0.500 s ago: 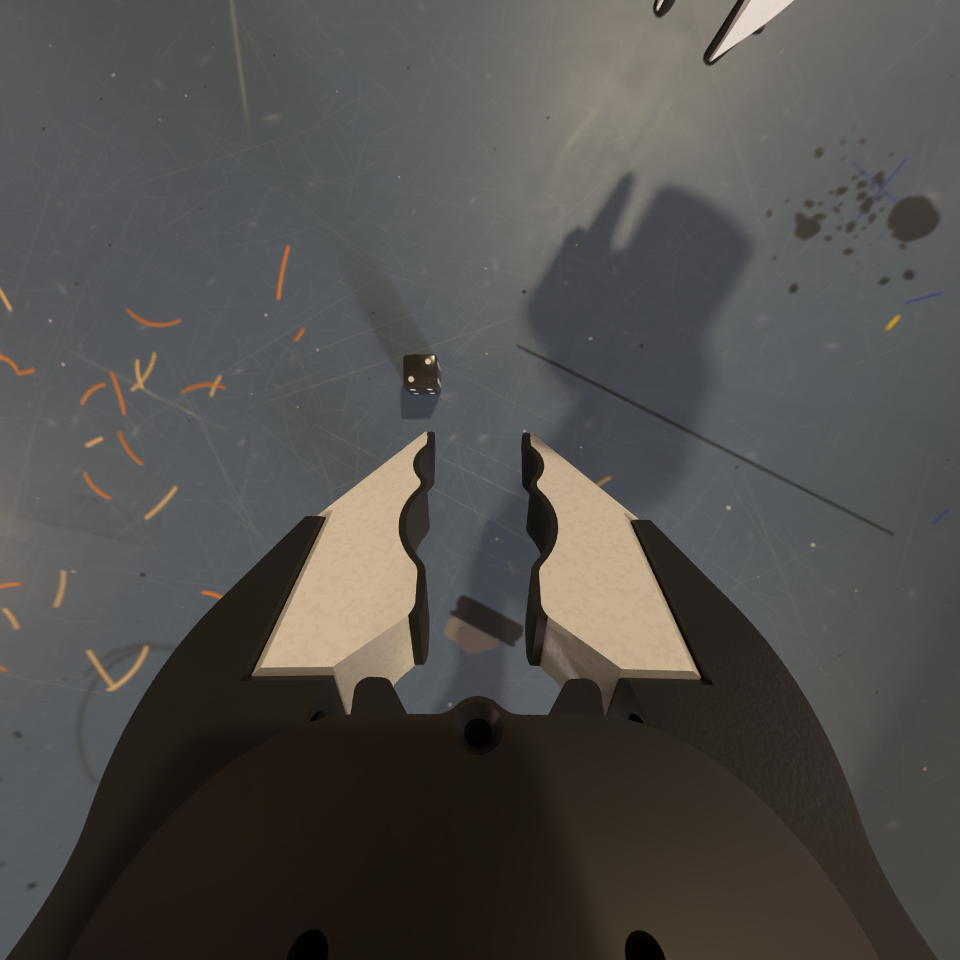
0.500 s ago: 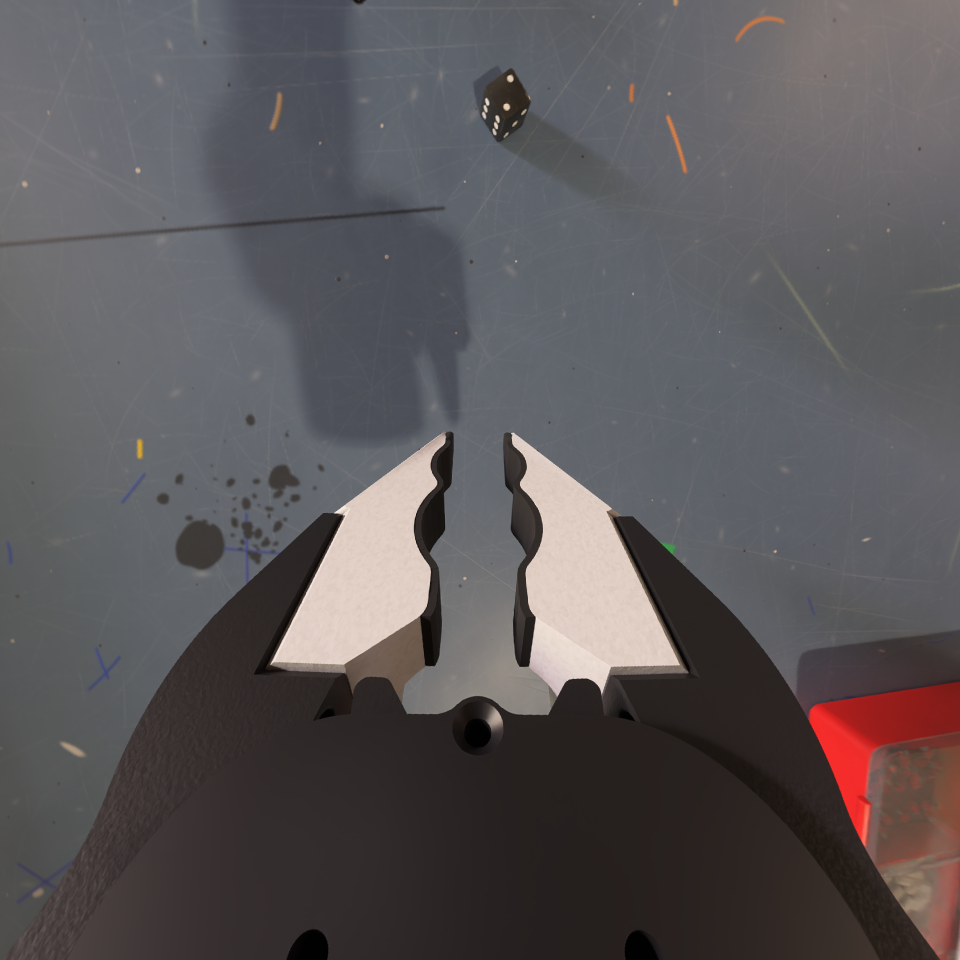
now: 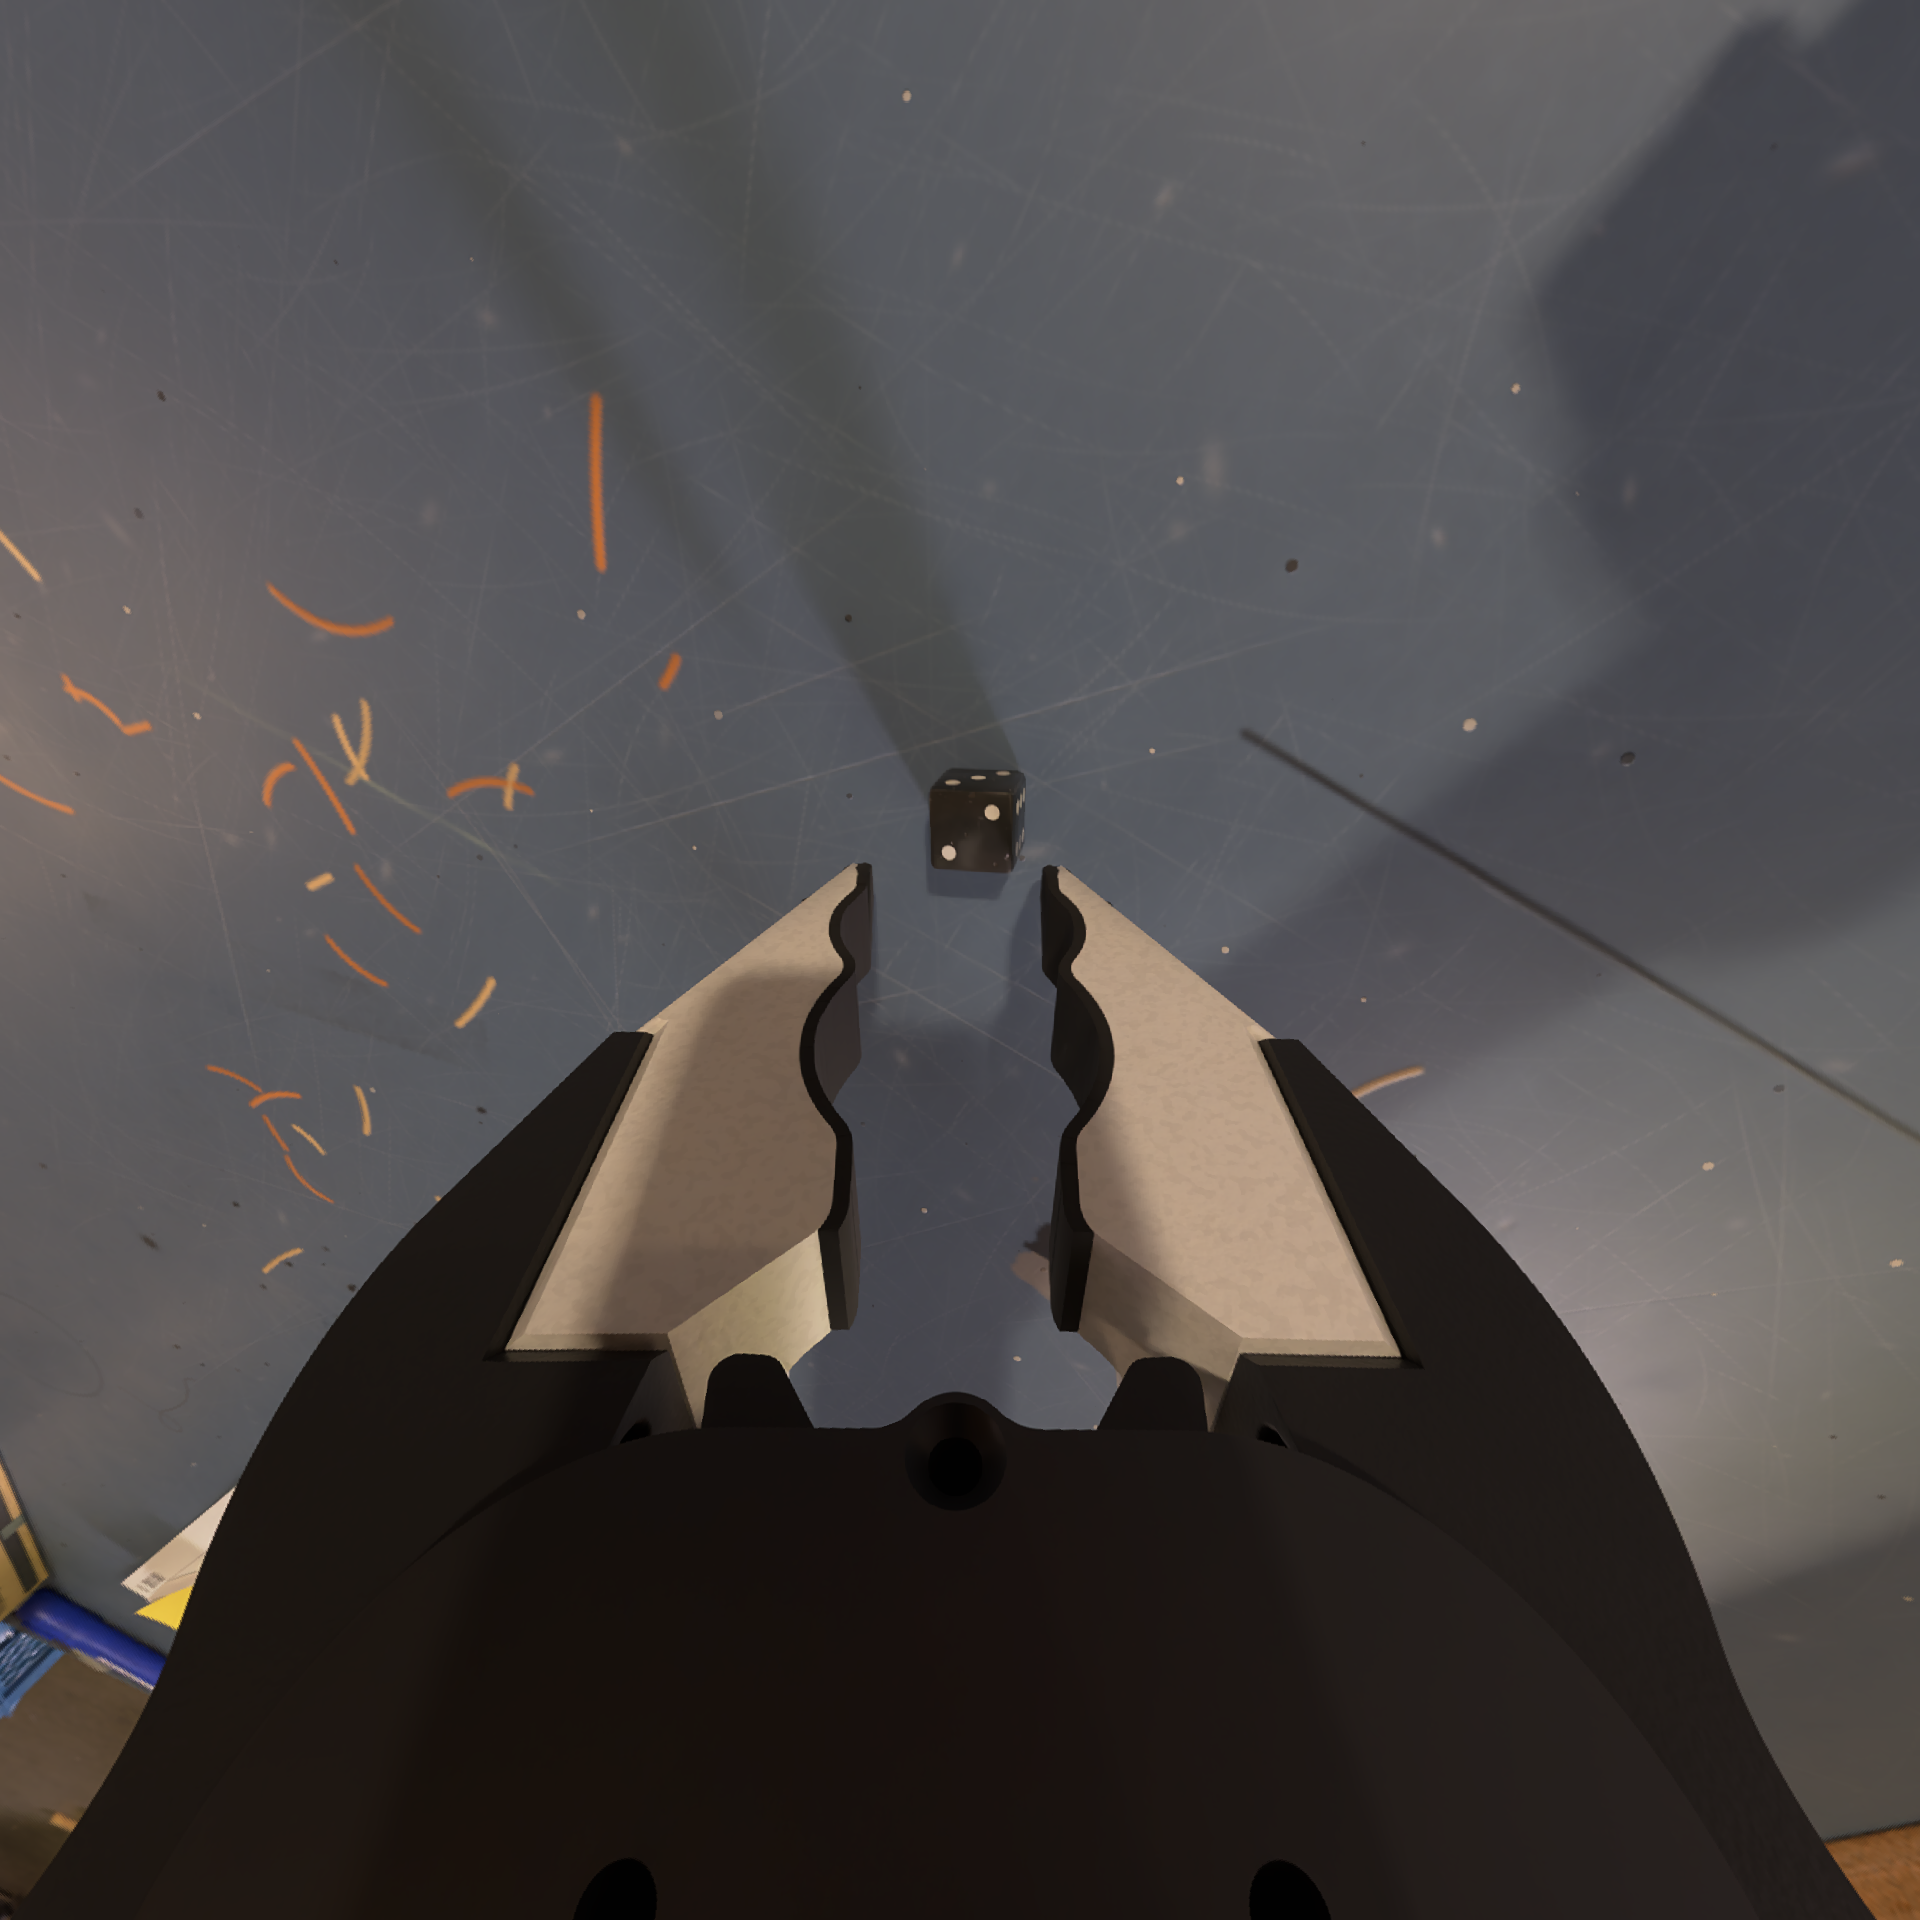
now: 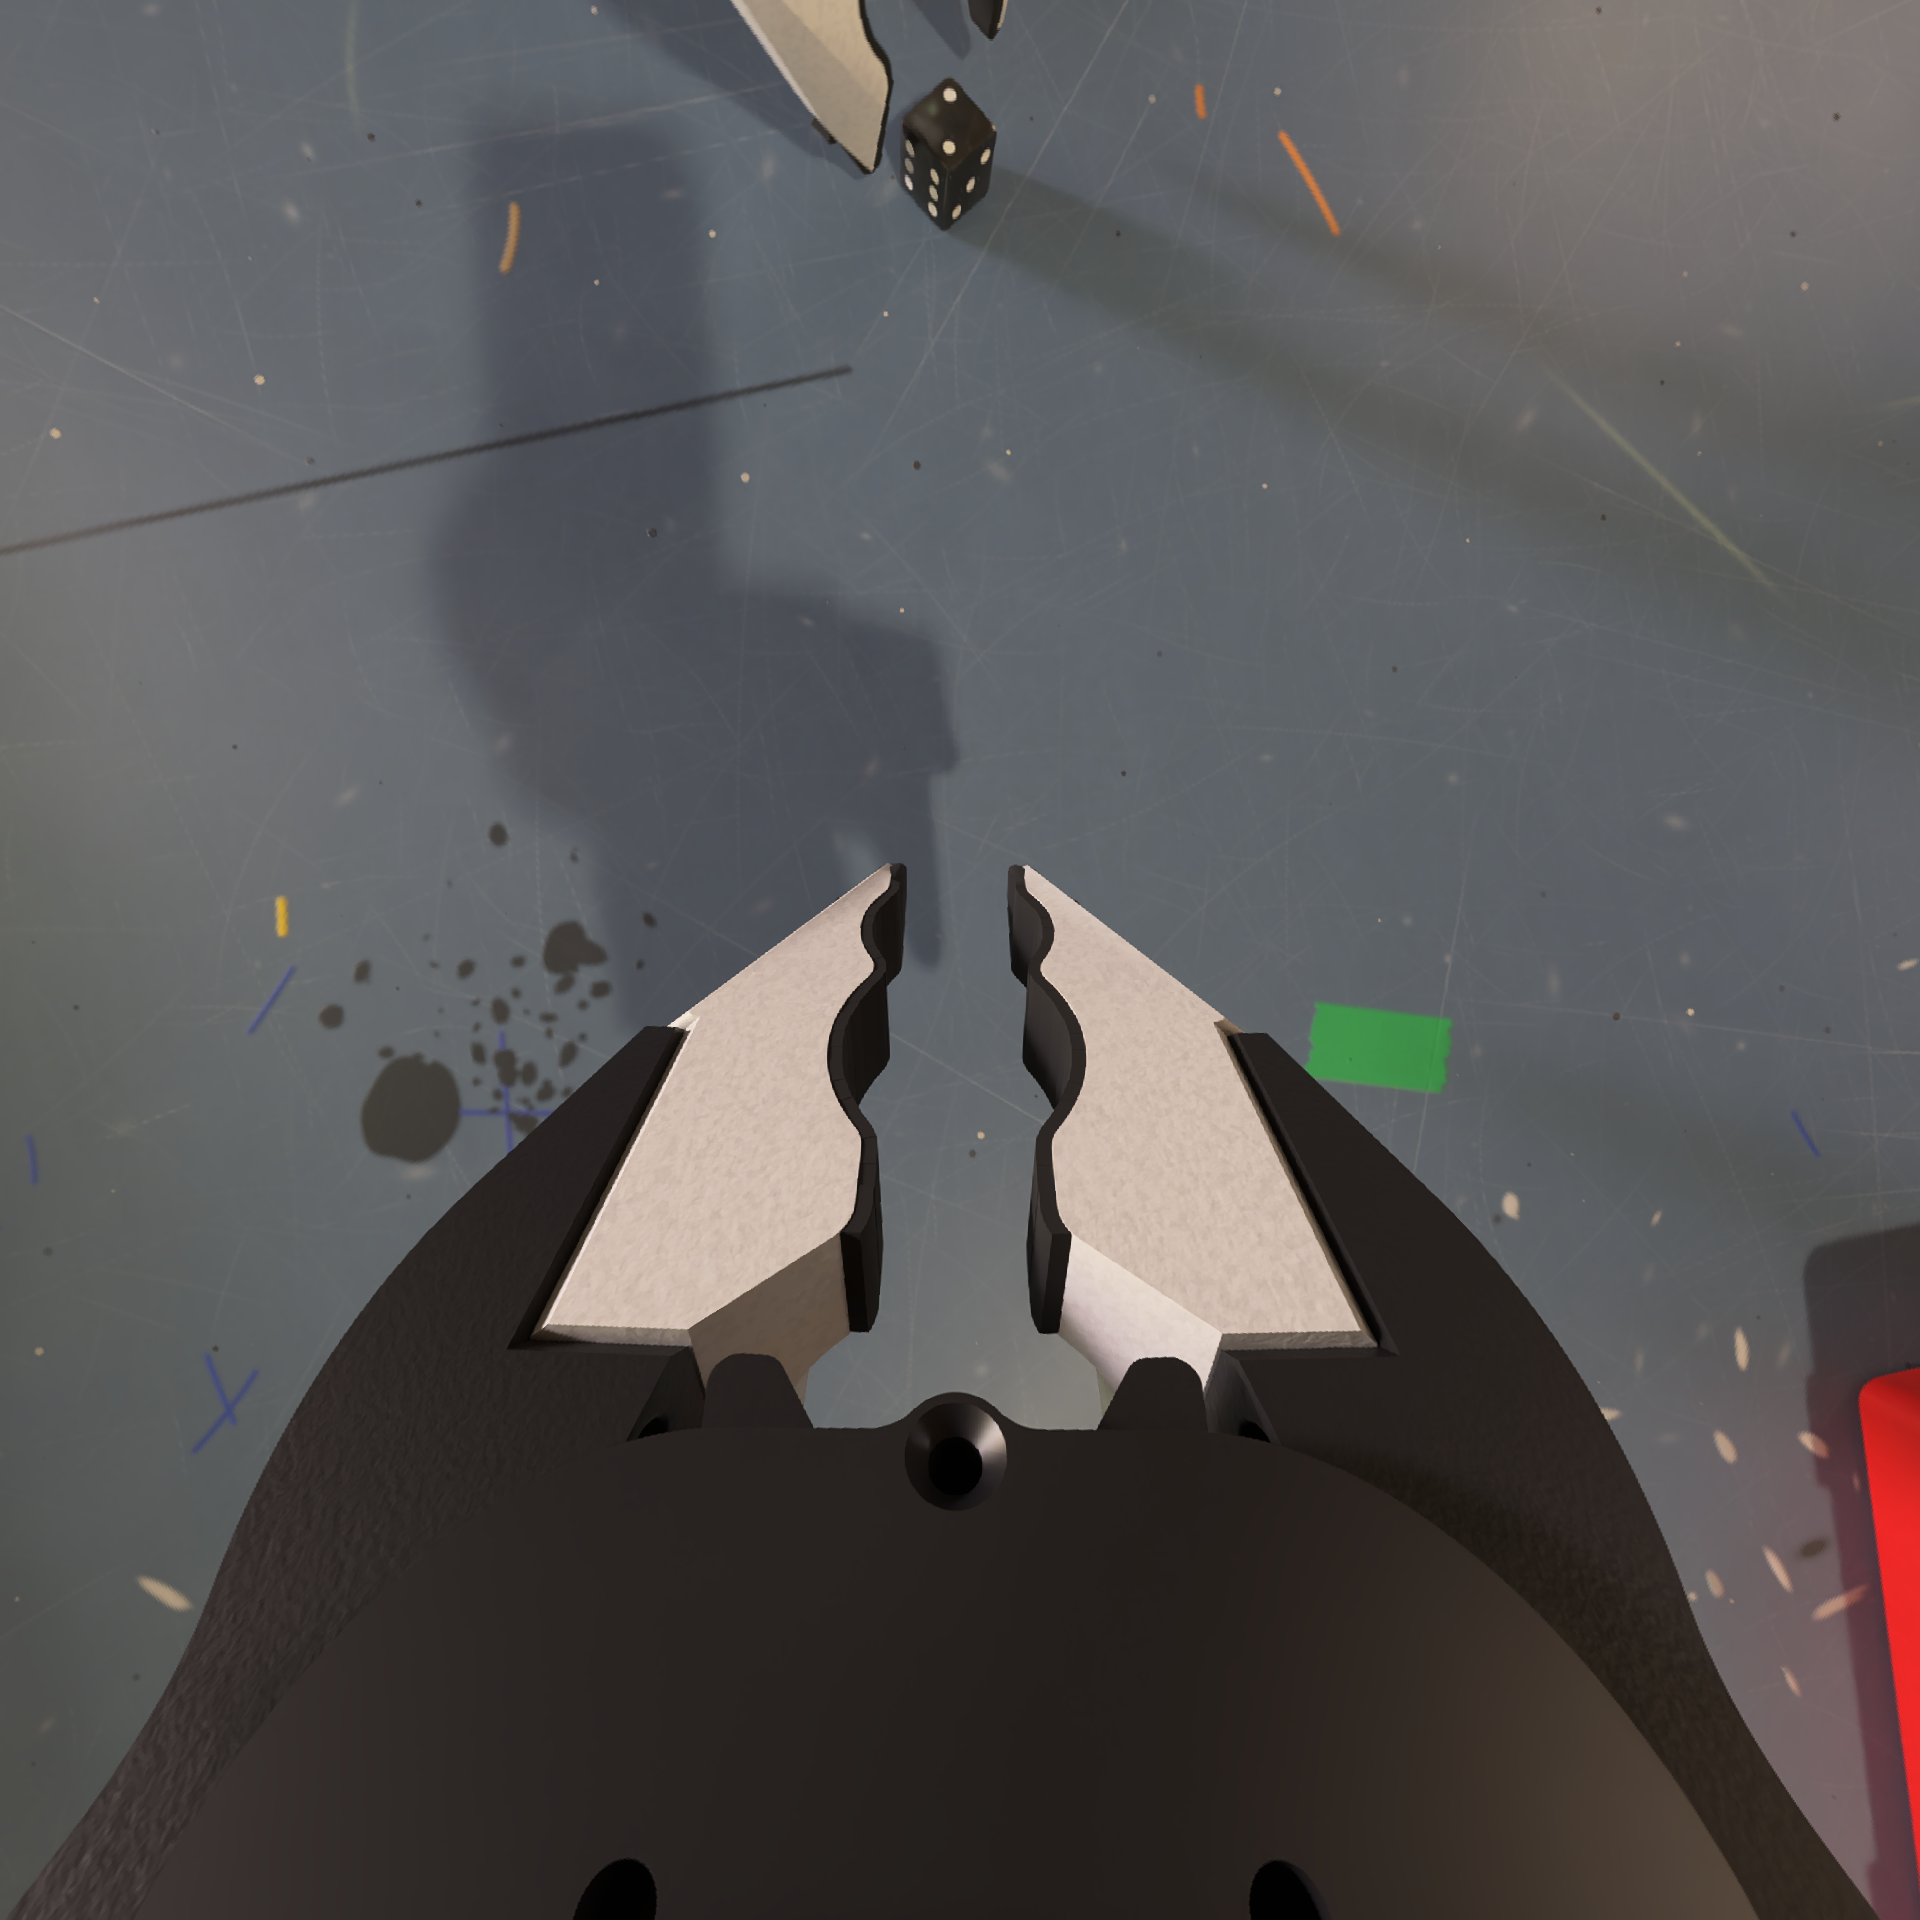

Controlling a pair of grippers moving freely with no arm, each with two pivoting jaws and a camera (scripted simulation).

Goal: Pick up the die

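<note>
A small black die (image 3: 977,819) with white pips rests on the scratched blue-grey table. My left gripper (image 3: 956,881) is open and empty, its fingertips just short of the die, which lines up with the gap between them. In the right wrist view the die (image 4: 948,154) lies far ahead at the top, with the left gripper's fingertips (image 4: 842,88) beside and above it. My right gripper (image 4: 956,881) is open and empty, well back from the die.
A red box (image 4: 1886,1621) stands at the right edge of the right wrist view, and a green tape patch (image 4: 1377,1046) lies near the right fingers. Papers and a blue object (image 3: 94,1631) lie at the lower left of the left wrist view. Orange marks (image 3: 332,790) are painted on the table.
My left gripper has moved forward and to the left, so the die is now centred just ahead of its fingertips. The right gripper has opened a little wider and shifted slightly.
</note>
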